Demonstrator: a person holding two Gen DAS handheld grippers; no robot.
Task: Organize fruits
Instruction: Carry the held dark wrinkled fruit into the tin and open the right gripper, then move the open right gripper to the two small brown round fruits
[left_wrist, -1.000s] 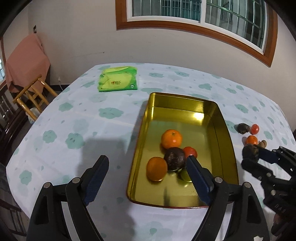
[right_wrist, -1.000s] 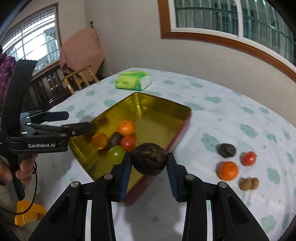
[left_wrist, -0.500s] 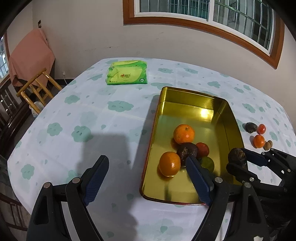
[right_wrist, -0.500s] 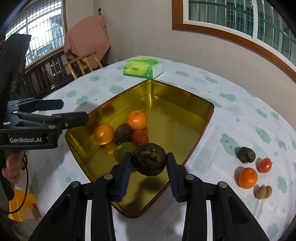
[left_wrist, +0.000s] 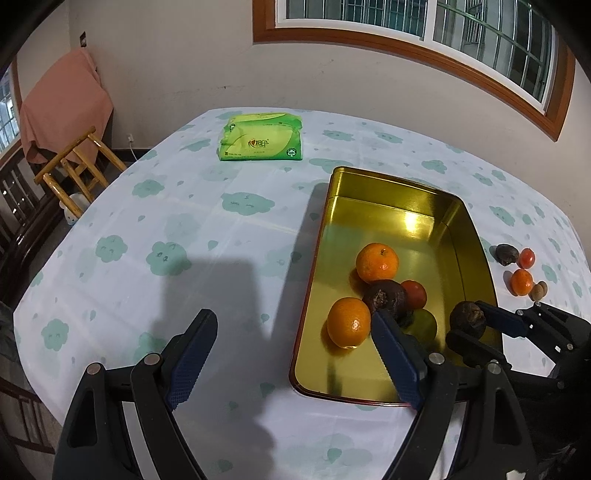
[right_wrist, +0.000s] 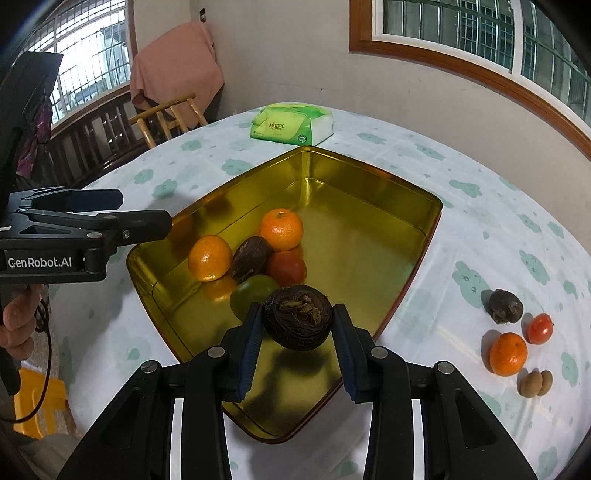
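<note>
Across the table (left_wrist: 229, 236), under its white cloth with teal clouds, I see everything from both wrist views. Near the far edge lies a green tissue pack (left_wrist: 261, 137). Closer to me sits the gold tray (right_wrist: 369, 206), long and shallow. Inside it, toward the near end, five fruits bunch together: two oranges (right_wrist: 281, 229), a dark wrinkled fruit (right_wrist: 251, 258) between them, a red tomato (right_wrist: 287, 266) and a green fruit (right_wrist: 251, 297). My right tool (right_wrist: 297, 325) pinches another dark fruit (right_wrist: 297, 321) between its blue pads, hanging over the tray's near corner, just beside the green fruit. My left tool (left_wrist: 291, 354) stands spread wide with nothing between its fingers; one finger is over the cloth, the other over the tray's near end. On the cloth well apart from the tray, to my right, wait a smaller group: an orange (right_wrist: 508, 353), a dark fruit (right_wrist: 504, 306), a tomato (right_wrist: 539, 328) and two small brown fruits (right_wrist: 535, 384) touching each other.
</note>
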